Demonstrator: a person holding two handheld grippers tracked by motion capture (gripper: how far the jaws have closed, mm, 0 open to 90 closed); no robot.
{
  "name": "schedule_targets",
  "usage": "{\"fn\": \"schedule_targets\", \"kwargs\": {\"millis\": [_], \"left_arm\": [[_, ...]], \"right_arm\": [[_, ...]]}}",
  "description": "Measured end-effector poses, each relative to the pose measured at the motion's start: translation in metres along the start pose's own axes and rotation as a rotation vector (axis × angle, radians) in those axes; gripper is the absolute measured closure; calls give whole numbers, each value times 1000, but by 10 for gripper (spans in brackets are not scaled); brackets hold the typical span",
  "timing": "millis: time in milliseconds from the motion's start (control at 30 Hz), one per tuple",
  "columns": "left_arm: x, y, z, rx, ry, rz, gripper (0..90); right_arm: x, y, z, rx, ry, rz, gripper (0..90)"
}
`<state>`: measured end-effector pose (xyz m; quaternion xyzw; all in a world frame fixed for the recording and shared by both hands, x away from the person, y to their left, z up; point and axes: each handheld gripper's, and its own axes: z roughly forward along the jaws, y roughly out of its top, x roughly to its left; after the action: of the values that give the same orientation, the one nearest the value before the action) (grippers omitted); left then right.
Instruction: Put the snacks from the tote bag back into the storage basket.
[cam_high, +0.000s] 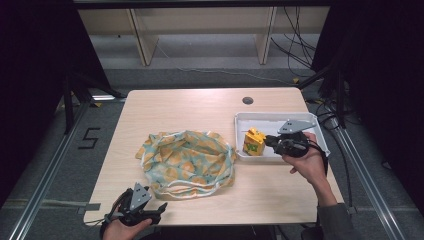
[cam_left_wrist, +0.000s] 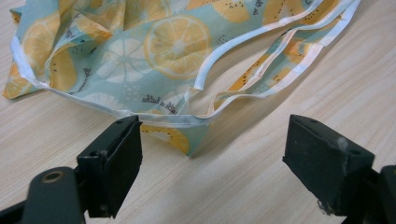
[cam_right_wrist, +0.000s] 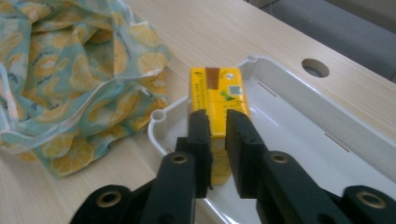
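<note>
A cloth bag printed with lemon slices (cam_high: 187, 157) lies crumpled in the middle of the table. A yellow drink carton (cam_high: 254, 142) stands tilted at the left end of a white tray (cam_high: 280, 116). My right gripper (cam_high: 267, 141) is over the tray, its jaws pinched on the near side of the carton (cam_right_wrist: 217, 88); in the right gripper view the gripper (cam_right_wrist: 218, 126) has only a narrow gap between the jaws. My left gripper (cam_high: 157, 205) sits at the table's front edge, open. In the left gripper view the gripper (cam_left_wrist: 212, 140) has the jaws wide apart, just short of the bag's near corner (cam_left_wrist: 177, 46).
The tray (cam_right_wrist: 327, 121) sits at the table's right side, its left rim close to the bag (cam_right_wrist: 70, 70). A round cable hole (cam_high: 247, 100) is in the tabletop behind the tray. Bare wood lies left of and behind the bag.
</note>
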<state>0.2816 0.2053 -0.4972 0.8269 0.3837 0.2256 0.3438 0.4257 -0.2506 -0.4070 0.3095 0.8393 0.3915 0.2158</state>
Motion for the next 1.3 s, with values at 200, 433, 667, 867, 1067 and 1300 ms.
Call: {"fn": "schedule_targets", "kwargs": {"millis": [200,433,667,867,1067,1300], "left_arm": [[2,1,-1,14,3,38,187],[0,0,0,7,1,25,187],[1,0,0,15,0,40,187],[1,0,1,8,6,31,187],[0,0,1,21,-7,21,187],[0,0,1,19,-8,20,187]], "right_arm": [[9,-2,8,28,22,-26,882],[13,-5,20,61,35,-40,888],[10,-8,22,75,18,-49,891],[2,-11,20,81,4,-50,890],[-6,-16,18,86,-21,-35,887],[-10,-20,16,95,-20,-22,869]]}}
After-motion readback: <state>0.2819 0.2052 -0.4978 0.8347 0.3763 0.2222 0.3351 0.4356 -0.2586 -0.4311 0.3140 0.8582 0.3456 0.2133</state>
